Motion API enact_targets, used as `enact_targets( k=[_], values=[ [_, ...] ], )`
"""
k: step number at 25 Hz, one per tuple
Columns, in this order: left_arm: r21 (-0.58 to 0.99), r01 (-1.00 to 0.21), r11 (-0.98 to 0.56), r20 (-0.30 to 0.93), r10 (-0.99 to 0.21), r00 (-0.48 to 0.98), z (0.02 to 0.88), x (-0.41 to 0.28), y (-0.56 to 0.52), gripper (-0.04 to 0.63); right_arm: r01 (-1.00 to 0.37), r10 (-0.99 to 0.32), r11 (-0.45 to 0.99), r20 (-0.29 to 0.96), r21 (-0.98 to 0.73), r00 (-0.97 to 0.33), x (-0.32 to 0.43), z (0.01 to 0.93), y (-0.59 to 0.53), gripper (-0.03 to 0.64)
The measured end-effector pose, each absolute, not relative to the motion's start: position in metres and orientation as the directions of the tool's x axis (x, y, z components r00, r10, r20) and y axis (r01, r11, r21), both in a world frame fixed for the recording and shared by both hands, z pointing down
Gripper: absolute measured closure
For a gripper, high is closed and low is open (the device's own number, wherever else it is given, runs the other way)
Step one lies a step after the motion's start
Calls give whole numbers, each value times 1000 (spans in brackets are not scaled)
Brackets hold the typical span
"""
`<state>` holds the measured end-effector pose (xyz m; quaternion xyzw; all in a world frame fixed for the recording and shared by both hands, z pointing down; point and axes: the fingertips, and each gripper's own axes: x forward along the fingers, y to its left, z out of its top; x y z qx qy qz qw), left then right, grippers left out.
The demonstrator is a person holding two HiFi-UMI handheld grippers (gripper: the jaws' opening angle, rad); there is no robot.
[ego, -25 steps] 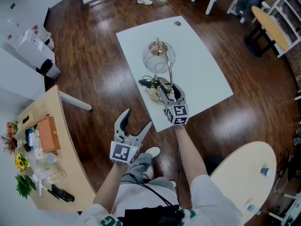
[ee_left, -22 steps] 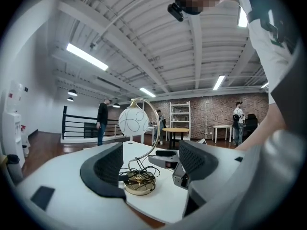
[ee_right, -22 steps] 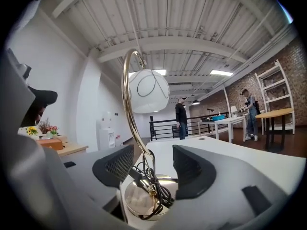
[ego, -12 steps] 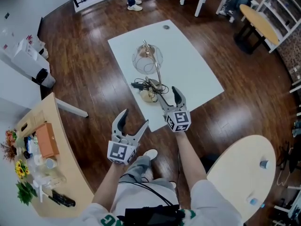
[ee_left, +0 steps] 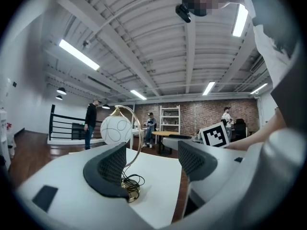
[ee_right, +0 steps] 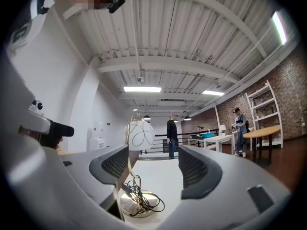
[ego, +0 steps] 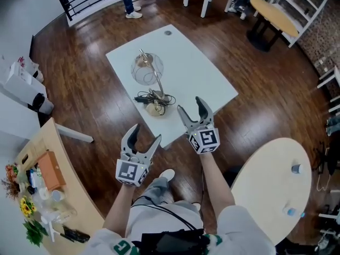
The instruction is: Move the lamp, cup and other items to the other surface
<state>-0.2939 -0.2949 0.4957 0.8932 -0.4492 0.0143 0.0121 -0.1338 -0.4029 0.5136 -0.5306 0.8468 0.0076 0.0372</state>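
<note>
Dark wooden floor runs under a white counter (ego: 202,73), and on it, just ahead of the right tool (ego: 190,106), stands the lamp (ego: 146,70), upright on its round base near the counter's near edge. Its cord (ego: 144,98) is bundled on the base, probably so that nothing trails or snags when the lamp is carried. The right tool's jaws have just been opening and now stand wide. The lamp shows beyond them, but nothing sits between the pads, so it rests on its own weight. The left tool (ego: 145,133) is wide and empty too, held lower and nearer the body, with the lamp further ahead of it. Well off to the left tool's left, a long wooden counter (ego: 79,185) carries a box, flowers and small items, likely the rest of the load. That would explain two free tools.
</note>
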Motion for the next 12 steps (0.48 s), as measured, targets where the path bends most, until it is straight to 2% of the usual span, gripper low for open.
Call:
enact_targets(
  k=[7,12],
  values=[
    [-28,-686,-727,17,-686,727,476,-234,-274,255,-966,-957,256,-137,25,-257,-43,439,-323,265],
    [-17,-532,-847,0,-532,847,449,-165,-248,255,-998,-982,40,-182,39,-46,35,396,-232,265]
  ],
)
